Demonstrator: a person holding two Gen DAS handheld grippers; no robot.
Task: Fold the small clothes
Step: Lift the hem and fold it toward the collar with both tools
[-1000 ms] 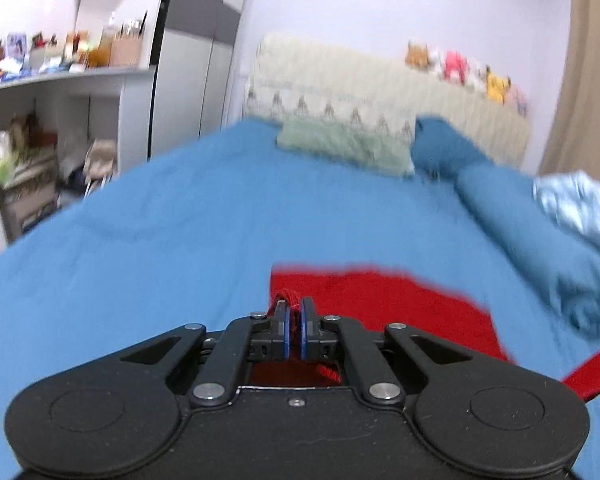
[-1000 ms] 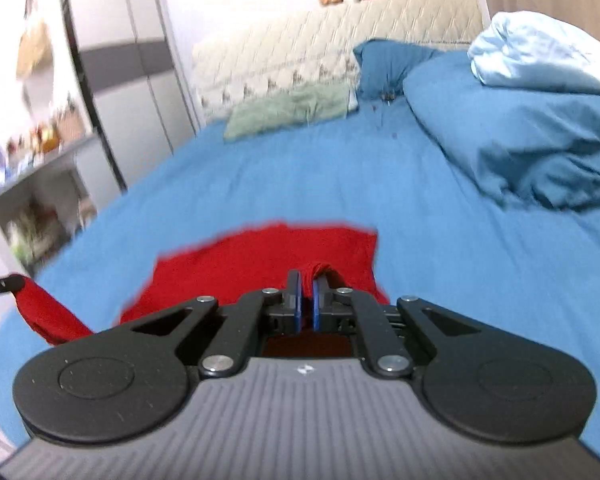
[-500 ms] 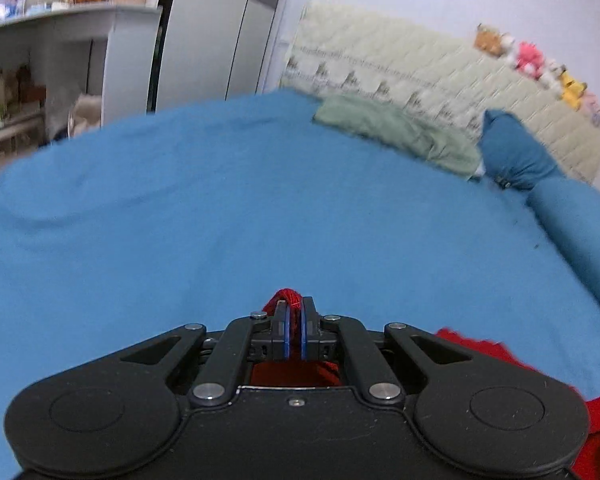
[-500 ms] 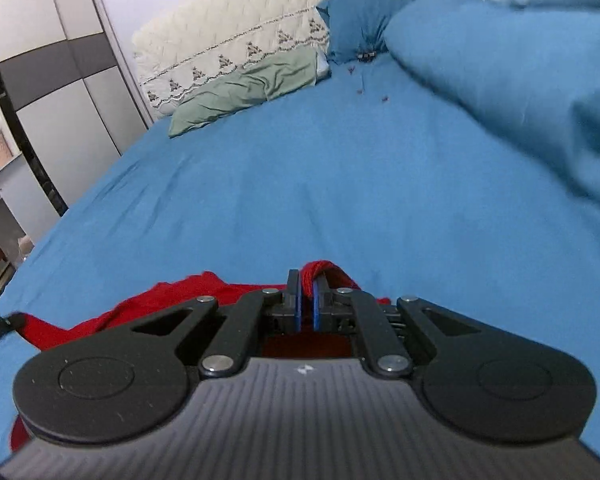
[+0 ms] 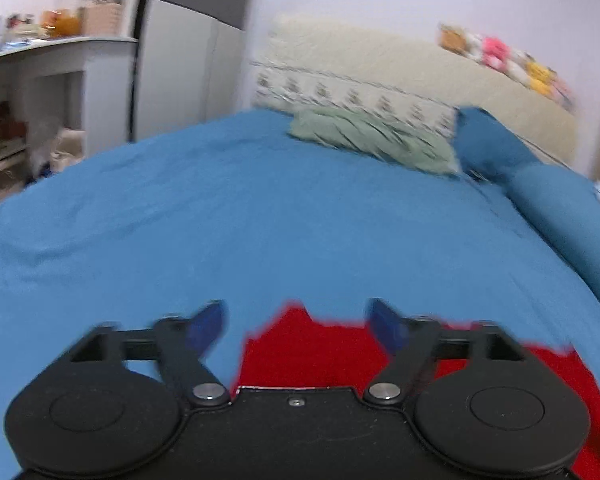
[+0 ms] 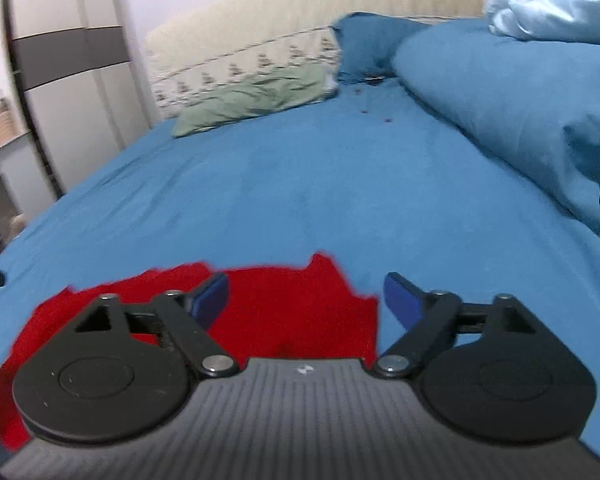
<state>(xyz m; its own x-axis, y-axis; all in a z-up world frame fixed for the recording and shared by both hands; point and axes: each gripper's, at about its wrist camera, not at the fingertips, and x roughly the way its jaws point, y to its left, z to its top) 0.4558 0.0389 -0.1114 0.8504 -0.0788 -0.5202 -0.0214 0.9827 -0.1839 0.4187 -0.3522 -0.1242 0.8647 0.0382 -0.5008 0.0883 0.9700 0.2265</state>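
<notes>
The left gripper (image 5: 296, 322) has its blue fingers (image 5: 206, 326) spread wide apart, with nothing between them; a corner of the red garment (image 5: 320, 352) lies on the bed just below and beyond the gap. The right gripper (image 6: 306, 300) is the same: fingers (image 6: 212, 298) wide apart, empty, with the red garment (image 6: 284, 304) spread under and to the left of the gap.

The garment lies flat on the blue bed sheet (image 6: 320, 184), near the near edge of the bed, its far edge ragged with a small peak sticking up toward the far side. It touches neither pair of fingers as far as the blurred views show.

By the look of it, the step in hand is the release after laying the cloth down, a fold either just placed or about to be started. The next move likely calls for picking a fresh edge or corner on each side, bringing the fingers low to the sheet and closing on the red cloth alone, not the sheet beneath.

Farther off lie a green pillow (image 5: 372, 140) by the headboard (image 5: 380, 72) and a rolled blue duvet (image 6: 520, 100) on the right.
</notes>
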